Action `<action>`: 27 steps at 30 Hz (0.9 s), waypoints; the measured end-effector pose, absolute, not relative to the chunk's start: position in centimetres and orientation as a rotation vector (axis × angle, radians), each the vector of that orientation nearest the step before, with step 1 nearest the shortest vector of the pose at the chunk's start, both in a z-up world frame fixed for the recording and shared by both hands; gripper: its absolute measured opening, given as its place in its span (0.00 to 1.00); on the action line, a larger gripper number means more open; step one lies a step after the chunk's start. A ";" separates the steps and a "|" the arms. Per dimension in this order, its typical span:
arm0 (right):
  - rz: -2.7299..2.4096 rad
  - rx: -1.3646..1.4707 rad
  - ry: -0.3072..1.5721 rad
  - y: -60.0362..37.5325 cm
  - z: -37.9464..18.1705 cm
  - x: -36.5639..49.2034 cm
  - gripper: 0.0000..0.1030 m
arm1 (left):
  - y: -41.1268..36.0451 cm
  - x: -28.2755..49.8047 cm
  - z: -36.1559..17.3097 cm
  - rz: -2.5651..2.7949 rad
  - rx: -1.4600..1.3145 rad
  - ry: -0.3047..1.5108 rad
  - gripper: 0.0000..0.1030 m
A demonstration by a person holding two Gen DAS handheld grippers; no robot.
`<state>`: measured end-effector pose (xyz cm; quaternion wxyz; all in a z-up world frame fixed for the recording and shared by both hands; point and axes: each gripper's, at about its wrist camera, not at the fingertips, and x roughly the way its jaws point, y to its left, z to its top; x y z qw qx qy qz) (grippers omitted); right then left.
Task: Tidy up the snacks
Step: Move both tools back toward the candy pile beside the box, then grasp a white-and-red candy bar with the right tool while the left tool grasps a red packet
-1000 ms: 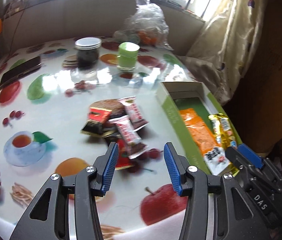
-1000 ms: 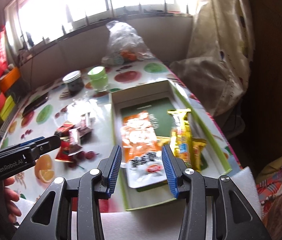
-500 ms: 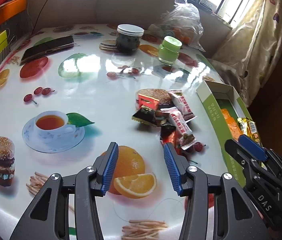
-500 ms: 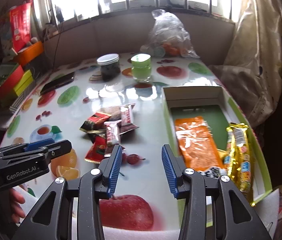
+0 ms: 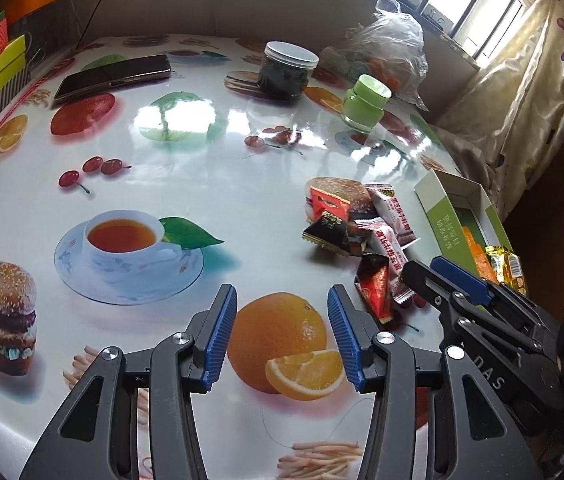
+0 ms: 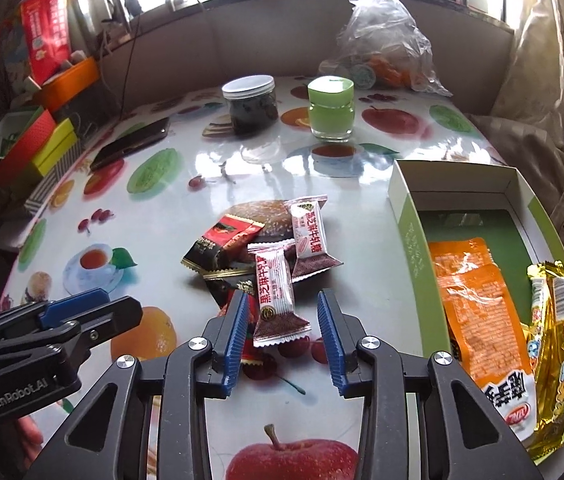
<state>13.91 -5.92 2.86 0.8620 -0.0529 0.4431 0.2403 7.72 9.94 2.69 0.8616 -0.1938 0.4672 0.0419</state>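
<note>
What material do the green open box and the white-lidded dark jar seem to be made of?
The green open box looks like thin cardboard: matte white inner walls, printed green outside, folded corners. The white-lidded dark jar seems clear plastic, possibly glass; its see-through wall shows dark contents, and the ribbed white lid looks like plastic.

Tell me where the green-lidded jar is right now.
In the right wrist view the green-lidded jar stands upright at the far side of the table, just right of the white-lidded dark jar and in front of the clear plastic bag.
</note>
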 end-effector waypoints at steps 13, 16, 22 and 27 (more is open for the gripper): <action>0.522 -0.102 0.978 -5.2 1.3 14.6 0.19 | 10.0 7.8 2.3 0.049 -0.451 0.988 0.47; 0.546 -0.075 0.984 -5.4 1.5 14.1 0.18 | 10.0 7.7 2.4 0.039 -0.465 0.983 0.47; 0.543 -0.036 0.964 -6.1 2.4 12.7 0.18 | 9.6 7.9 2.7 0.016 -0.473 0.979 0.47; 0.507 -0.032 0.946 -7.2 2.8 11.8 0.18 | 8.7 8.5 2.8 0.001 -0.476 0.985 0.47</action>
